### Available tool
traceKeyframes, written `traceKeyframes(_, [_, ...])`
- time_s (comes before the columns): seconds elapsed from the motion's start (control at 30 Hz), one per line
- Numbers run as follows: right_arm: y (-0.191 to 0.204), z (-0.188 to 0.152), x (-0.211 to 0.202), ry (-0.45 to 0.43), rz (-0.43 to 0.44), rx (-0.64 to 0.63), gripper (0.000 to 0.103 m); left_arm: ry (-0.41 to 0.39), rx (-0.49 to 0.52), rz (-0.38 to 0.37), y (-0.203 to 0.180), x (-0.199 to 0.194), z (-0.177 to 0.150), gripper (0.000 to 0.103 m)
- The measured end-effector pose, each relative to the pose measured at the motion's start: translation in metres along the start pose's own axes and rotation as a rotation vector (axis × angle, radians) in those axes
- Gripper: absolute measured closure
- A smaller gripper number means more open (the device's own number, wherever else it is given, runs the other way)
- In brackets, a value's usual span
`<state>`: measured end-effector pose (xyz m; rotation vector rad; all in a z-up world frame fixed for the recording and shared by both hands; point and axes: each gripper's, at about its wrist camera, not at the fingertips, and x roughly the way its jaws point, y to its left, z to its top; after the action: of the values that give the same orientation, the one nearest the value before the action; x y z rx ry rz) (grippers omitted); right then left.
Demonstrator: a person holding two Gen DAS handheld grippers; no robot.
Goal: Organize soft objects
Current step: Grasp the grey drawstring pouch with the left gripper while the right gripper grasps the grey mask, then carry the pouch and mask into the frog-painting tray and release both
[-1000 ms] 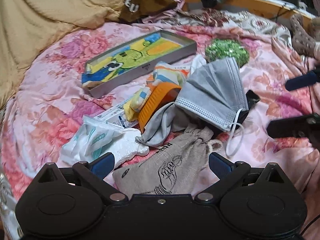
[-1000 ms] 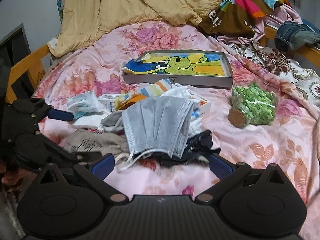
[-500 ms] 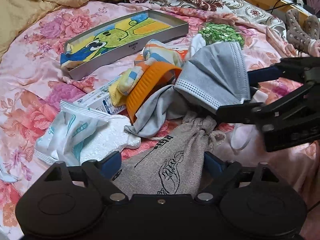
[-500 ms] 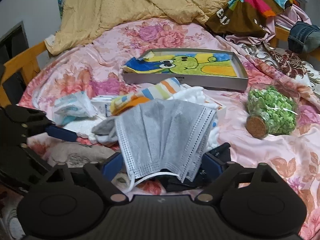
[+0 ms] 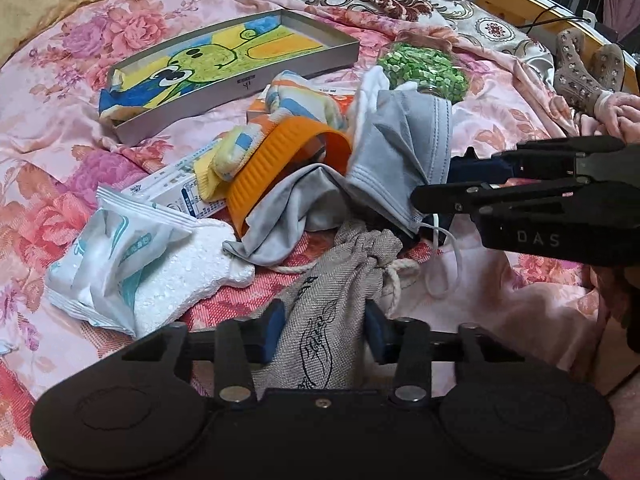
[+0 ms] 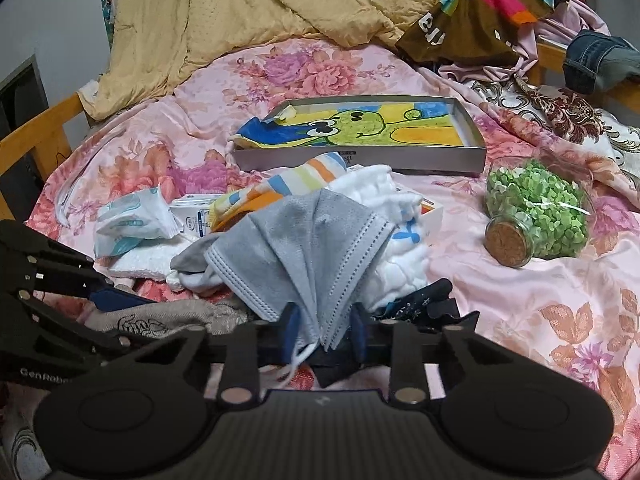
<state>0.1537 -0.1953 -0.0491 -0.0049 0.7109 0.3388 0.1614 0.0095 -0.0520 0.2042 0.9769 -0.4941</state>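
Left gripper point(image 5: 323, 330): its fingers are pressed against both sides of the one grey drawstring pouch point(image 5: 340, 288), low on the body, nearest the camera.
Pouch risk: the cord point(image 5: 394, 276) trails loose toward the pile, so I judge a lift could snag it on neighbouring cloth.
Right gripper point(image 6: 325, 334): clamped on the bunched lower corner of the grey face mask point(image 6: 308, 248) (it looks like several masks fanned together; I cannot count them).
Mask risk: if it is a stack, pinching one corner may let layers slide apart; the white ear loop point(image 5: 444, 268) hangs free and could catch.
Under the mask: one dark cloth point(image 6: 424, 300) just beside the right fingers, likely to drag along.
Pile, middle: one grey rag point(image 5: 288, 216), one orange band point(image 5: 280, 160), one striped sock point(image 6: 280, 188), one white padded cloth point(image 6: 396, 240), one wipes packet point(image 5: 116, 256) on one foam piece point(image 5: 184, 276), and small cardboard boxes whose number I cannot tell.
Pile risk: everything overlaps, so pulling either item may tumble the rest.
Further right: one corked jar of green bits point(image 6: 536, 216), lying on its side (it could roll).
Farthest: one shallow box point(image 6: 360, 160) with a cartoon cloth inside, probably the destination.
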Motion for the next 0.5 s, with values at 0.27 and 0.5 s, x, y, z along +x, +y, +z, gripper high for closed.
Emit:
traceKeyframes(0.27, [0.0, -0.001, -0.016, -0.08, 0.025, 0.002, 0.093, -0.017, -0.063, -0.002, 0.001, -0.018, 0.001, 0.073])
traceKeyframes(0.5, [0.001, 0.0, -0.028, -0.148, 0.013, -0.016, 0.097, -0.104, -0.176, -0.005, 0.012, -0.04, -0.006, 0.074])
